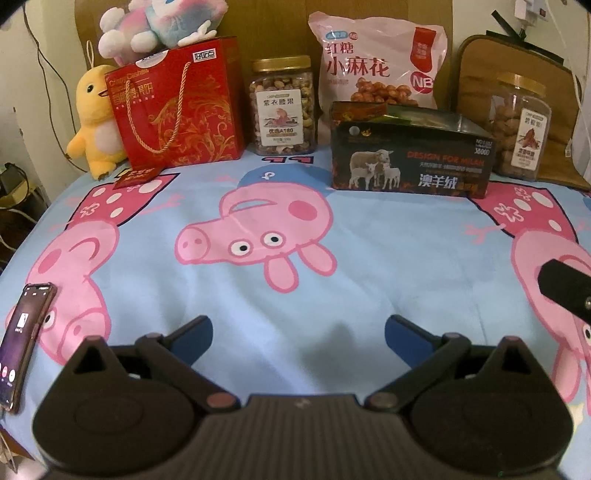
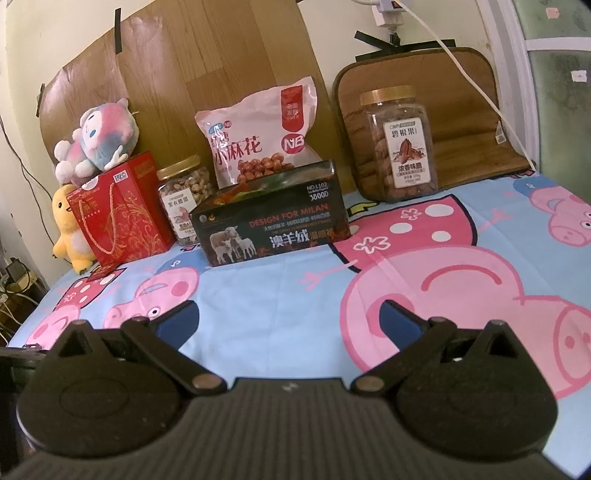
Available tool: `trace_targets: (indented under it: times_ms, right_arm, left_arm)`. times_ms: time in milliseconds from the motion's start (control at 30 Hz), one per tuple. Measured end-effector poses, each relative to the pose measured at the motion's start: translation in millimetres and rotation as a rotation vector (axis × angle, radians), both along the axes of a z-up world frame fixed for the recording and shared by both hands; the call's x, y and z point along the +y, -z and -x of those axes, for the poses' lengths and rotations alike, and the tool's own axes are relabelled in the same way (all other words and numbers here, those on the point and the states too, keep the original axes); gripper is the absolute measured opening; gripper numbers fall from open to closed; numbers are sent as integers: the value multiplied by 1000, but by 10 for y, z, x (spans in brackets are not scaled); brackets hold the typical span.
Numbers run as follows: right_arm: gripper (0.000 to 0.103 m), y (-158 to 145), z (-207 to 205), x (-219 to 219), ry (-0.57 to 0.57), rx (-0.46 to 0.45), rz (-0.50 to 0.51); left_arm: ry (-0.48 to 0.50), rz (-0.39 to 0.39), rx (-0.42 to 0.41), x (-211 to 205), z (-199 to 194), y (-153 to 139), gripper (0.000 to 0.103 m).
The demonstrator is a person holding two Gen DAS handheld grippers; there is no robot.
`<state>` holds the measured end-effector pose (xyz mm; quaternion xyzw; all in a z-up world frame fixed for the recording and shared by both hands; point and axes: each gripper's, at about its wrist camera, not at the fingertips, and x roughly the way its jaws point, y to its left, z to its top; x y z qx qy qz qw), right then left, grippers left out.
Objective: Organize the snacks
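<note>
Along the far edge of the bed stand a red gift bag [image 1: 177,107] [image 2: 118,218], a gold-lidded jar of cashews [image 1: 283,107] [image 2: 183,201], a pink snack bag [image 1: 376,66] [image 2: 258,136] and a jar of pecans [image 1: 519,129] [image 2: 400,147]. A dark open box [image 1: 410,162] [image 2: 273,225] with sheep printed on it sits in front of the pink bag. My left gripper [image 1: 298,334] is open, low over the sheet, with nothing between its blue pads. My right gripper [image 2: 290,321] is open too and holds nothing; its edge [image 1: 565,291] shows in the left wrist view.
A pig-patterned blue sheet [image 1: 351,266] [image 2: 295,291] covers the bed. A yellow plush [image 1: 94,118] [image 2: 70,229] and a pink-grey plush [image 1: 162,22] [image 2: 98,144] sit at the far left. A phone [image 1: 22,339] lies near the left edge. A brown cushion [image 2: 461,110] leans at the back right.
</note>
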<state>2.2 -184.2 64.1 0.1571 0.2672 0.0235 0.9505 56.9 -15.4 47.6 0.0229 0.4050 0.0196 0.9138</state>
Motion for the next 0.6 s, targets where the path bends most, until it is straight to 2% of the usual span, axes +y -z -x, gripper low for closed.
trace_targets:
  times_ms: [600]
  right_arm:
    - [103,-4,20,-18,6,-6,-2]
  left_arm:
    - [33,16,32,-32,8,2,103]
